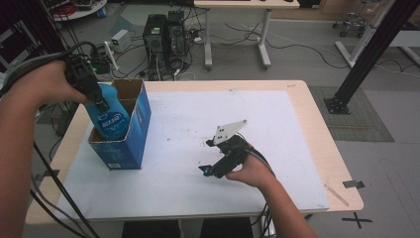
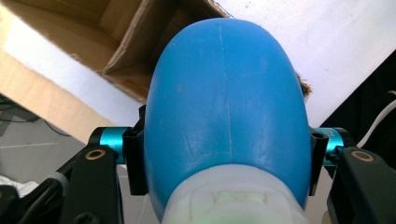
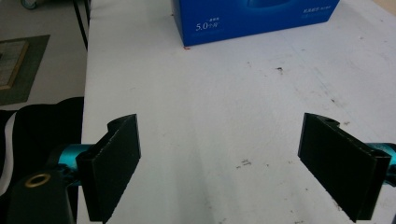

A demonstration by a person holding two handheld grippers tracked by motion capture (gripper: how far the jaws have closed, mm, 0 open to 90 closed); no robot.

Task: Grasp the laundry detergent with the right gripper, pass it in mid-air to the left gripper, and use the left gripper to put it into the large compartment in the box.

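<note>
The left claw point(image 1: 101, 105) grips the blue bottle point(image 1: 110, 116) tight, straight above the open box point(image 1: 130, 144); the right claw point(image 1: 216, 161) sits wide open, empty.

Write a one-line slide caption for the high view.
Left gripper lowers a blue bottle into the open blue box; right gripper rests open on the white table.

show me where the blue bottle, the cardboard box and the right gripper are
Blue bottle point(image 2: 224, 102): left gripper view, its rounded body.
Cardboard box point(image 1: 141, 116): high view, its blue outer side.
Right gripper point(image 3: 219, 163): right gripper view, midway between its open jaws.
</note>
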